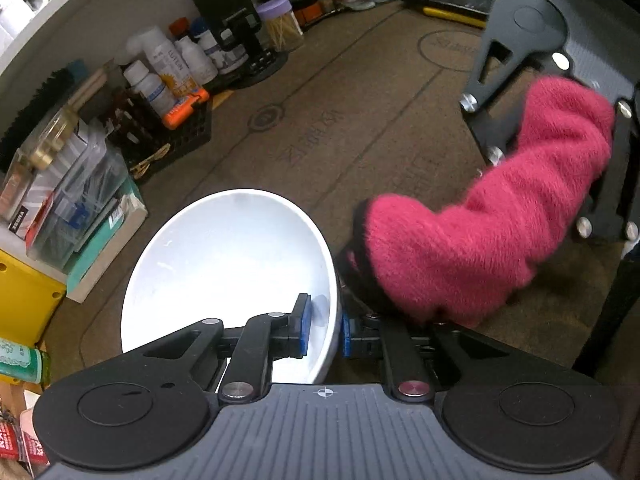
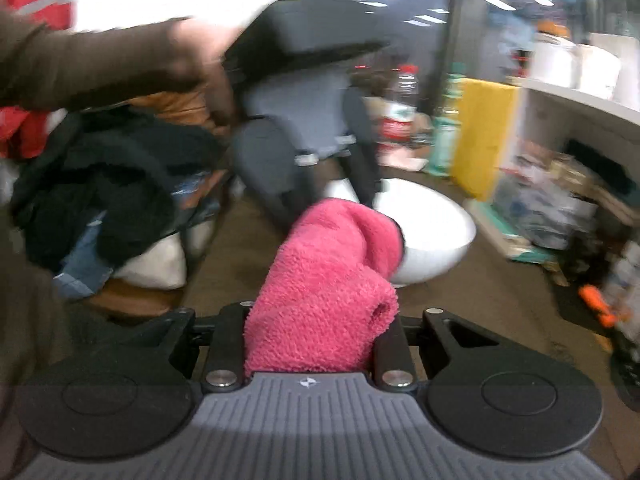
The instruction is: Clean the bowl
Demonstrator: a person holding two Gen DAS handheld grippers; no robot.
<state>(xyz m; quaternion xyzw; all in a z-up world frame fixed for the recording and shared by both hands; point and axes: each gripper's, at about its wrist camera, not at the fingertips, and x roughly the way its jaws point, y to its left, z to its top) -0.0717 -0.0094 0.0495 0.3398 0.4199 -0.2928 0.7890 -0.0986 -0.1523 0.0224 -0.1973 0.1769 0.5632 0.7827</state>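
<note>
A white bowl [image 1: 224, 272] is tilted on the brown table mat [image 1: 360, 128]. My left gripper [image 1: 324, 330] is shut on its near rim, one blue pad [image 1: 301, 326] inside the bowl and the other outside. A fluffy pink cloth [image 1: 480, 232] hangs just right of the bowl, close to its outer wall. My right gripper [image 2: 316, 320] is shut on that pink cloth [image 2: 328, 280], which hides its fingertips. In the right wrist view the cloth's far end lies against the side of the bowl [image 2: 436, 240]. The left gripper's body, held by a hand, stands behind it.
Bottles in a black crate [image 1: 172, 128], clear boxes [image 1: 76, 200] and a yellow box [image 1: 24, 292] line the mat's left edge. A jar of sticks [image 1: 280, 24] stands at the back. A pile of dark clothes [image 2: 108, 200] and a water bottle [image 2: 400, 112] show in the right wrist view.
</note>
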